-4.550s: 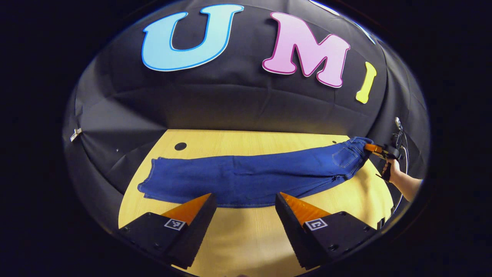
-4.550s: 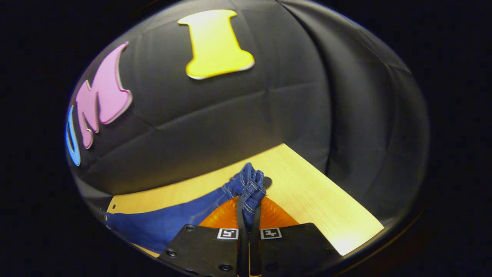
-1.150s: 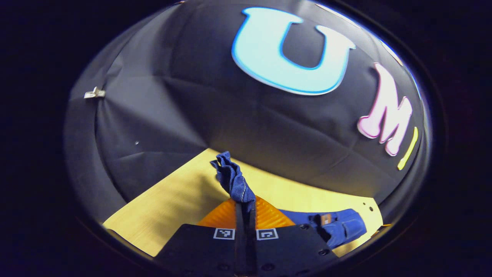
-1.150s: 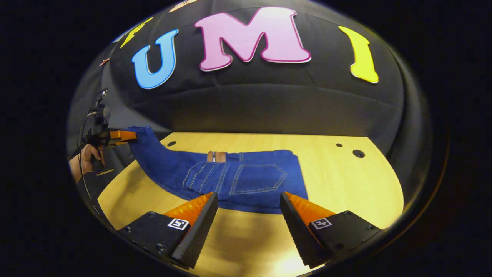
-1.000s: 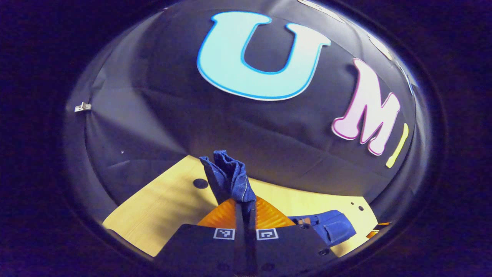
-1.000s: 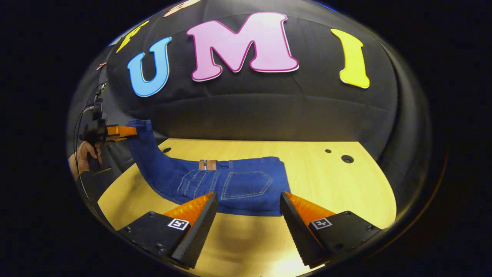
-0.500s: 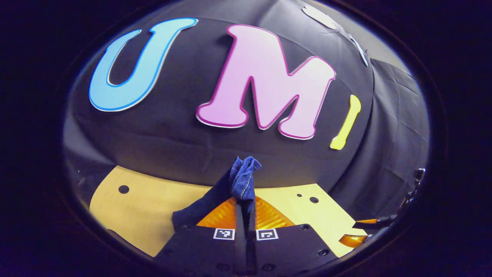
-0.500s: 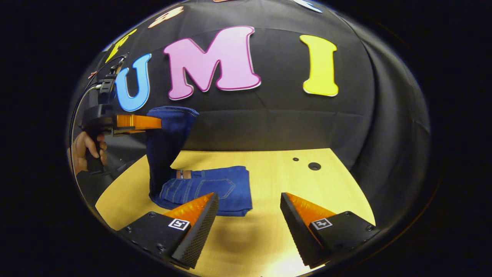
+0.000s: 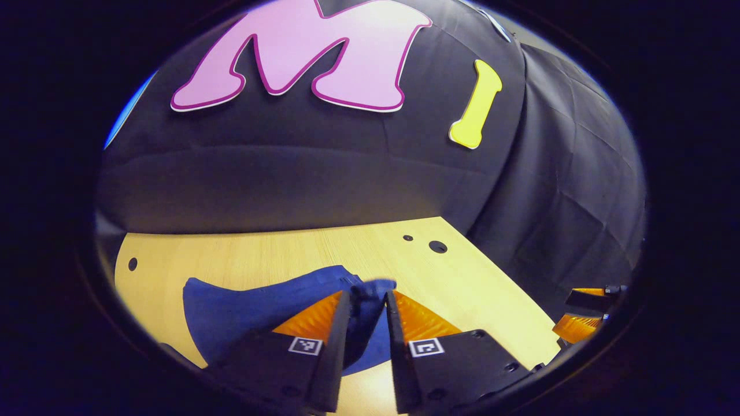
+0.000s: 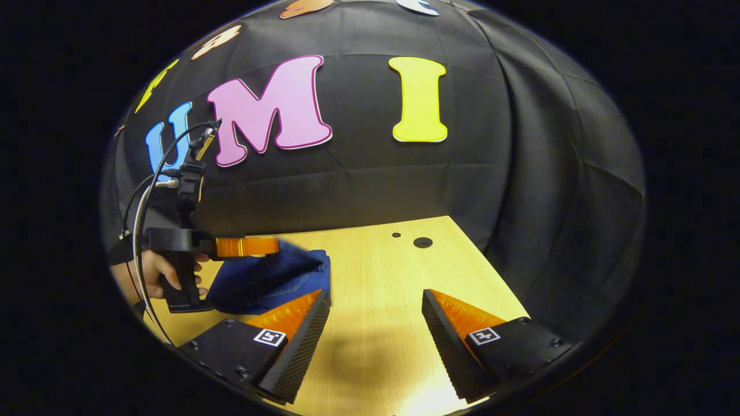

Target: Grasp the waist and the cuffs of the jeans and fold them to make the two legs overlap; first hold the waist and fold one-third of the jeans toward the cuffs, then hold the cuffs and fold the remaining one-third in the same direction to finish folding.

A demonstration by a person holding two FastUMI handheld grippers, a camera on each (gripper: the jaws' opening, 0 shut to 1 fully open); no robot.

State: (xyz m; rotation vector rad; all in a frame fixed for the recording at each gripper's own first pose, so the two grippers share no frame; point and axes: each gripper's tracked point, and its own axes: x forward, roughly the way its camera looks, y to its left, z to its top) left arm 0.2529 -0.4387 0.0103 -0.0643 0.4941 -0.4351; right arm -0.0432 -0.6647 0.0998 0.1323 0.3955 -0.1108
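Left tool (image 9: 363, 300), a moment ago lifting the cuffs (image 9: 370, 288) high, now sits low over the folded jeans (image 10: 272, 277) on the surface (image 10: 376, 271), jaws parting slightly around the cloth; right tool (image 10: 374, 300) hovers spread, empty; last fold looks laid.
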